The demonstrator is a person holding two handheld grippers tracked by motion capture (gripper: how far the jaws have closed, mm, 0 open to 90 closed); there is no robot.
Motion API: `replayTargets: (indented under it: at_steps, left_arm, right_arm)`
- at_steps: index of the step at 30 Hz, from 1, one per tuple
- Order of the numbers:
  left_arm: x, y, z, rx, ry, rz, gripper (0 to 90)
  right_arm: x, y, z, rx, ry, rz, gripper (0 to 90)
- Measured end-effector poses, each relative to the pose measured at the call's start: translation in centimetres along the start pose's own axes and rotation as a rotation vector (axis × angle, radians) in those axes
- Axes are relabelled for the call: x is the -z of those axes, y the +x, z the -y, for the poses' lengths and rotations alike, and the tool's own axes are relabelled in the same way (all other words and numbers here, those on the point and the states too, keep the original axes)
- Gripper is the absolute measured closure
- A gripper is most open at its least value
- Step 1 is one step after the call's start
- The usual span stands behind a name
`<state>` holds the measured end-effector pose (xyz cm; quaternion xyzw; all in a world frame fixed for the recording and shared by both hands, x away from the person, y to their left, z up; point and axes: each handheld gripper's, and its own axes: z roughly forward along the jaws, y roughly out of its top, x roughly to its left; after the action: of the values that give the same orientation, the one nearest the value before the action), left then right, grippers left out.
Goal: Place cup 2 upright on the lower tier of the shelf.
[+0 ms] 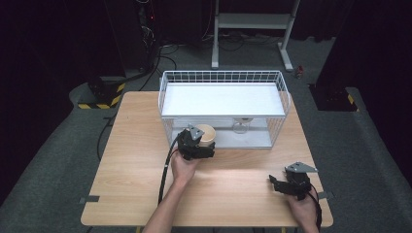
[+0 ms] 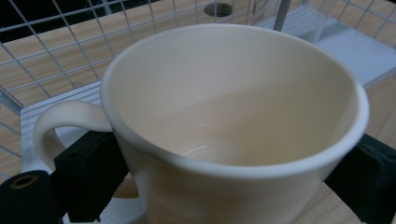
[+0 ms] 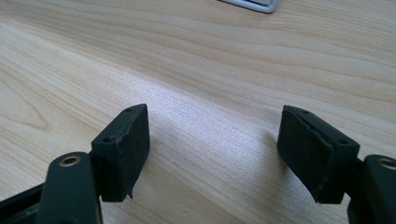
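though gripped, cream mug (image 2: 233,121) upright

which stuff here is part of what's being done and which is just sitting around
In use:
- cream mug, clamped across its body by the left gripper
- white wire rack, which the mug is held in front of, likely where it belongs

Just there:
- right gripper, open above bare table
- a glass on the rack's lower level
- white metal stand on the floor behind

Wire rack (image 1: 223,77) blocks table's (image 1: 131,165) far half. Shelf (image 1: 221,99) covers low space; glass (image 1: 240,127) stands inside. Cup (image 1: 206,135) at rack front. Near table bare, room to pass.
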<state>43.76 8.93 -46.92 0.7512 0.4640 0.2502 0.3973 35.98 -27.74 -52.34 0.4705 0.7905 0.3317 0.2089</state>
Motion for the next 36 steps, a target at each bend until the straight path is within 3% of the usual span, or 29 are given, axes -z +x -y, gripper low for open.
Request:
replayTargets:
  at_steps: [6, 20, 36]
  left_arm:
    - [-0.9, 0.8, 0.3, 0.030, 0.008, -0.013, 8.6]
    - [-1.7, 1.5, 0.6, 0.033, -0.003, -0.015, 8.7]
    - [-2.0, 1.3, 0.6, 0.061, -0.016, -0.044, 8.4]
  right_arm:
    - [0.0, 0.0, 0.0, -0.003, 0.000, 0.000, 25.5]
    - [0.0, 0.0, 0.0, -0.003, 0.002, 0.000, 25.5]
    - [0.0, 0.0, 0.0, 0.000, 0.000, 0.000, 25.5]
